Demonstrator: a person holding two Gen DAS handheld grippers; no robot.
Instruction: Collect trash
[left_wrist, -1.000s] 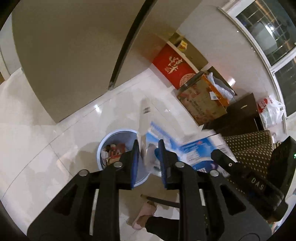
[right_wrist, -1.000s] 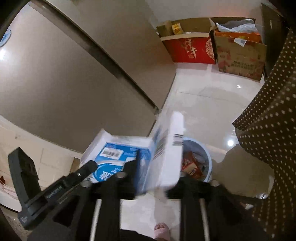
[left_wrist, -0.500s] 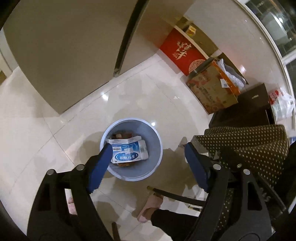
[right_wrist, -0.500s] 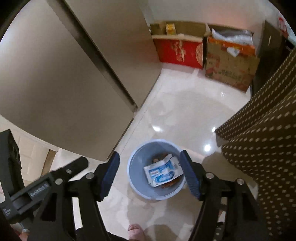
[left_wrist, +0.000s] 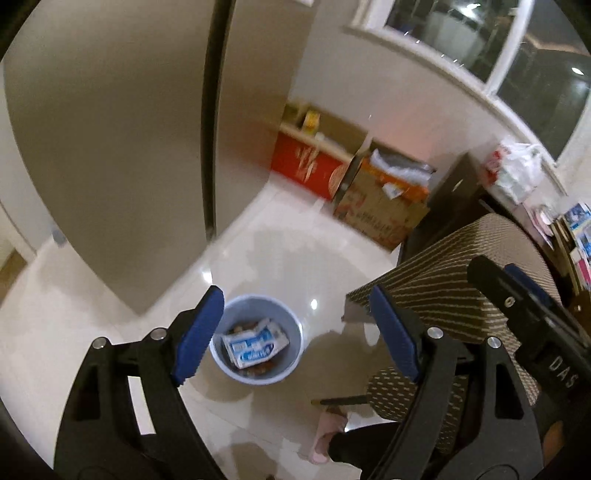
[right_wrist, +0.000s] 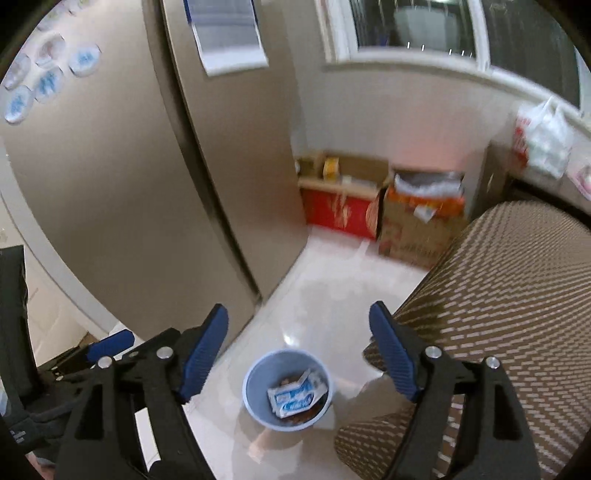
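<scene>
A: Where is the blue-and-white carton (left_wrist: 255, 344) being seen?

B: It is lying inside the pale blue waste bin (left_wrist: 291, 369) on the tiled floor (left_wrist: 288, 258), on top of other rubbish, at six o'clock from the refrigerator (left_wrist: 110, 147).

A: Is anything being held?

B: Nothing. The left gripper (left_wrist: 297, 332) is being held wide apart and empty. The right gripper (right_wrist: 299, 350) is being opened, nothing between its blue pads (right_wrist: 201, 354).

Left gripper (left_wrist: 295, 328) above floor, jaws wide, nothing between them. Bin (left_wrist: 291, 325) on tiles below holds blue-white carton (left_wrist: 255, 343) on other trash. Dotted chair (left_wrist: 454, 280) right; right gripper (left_wrist: 532, 295) at far right edge.
</scene>
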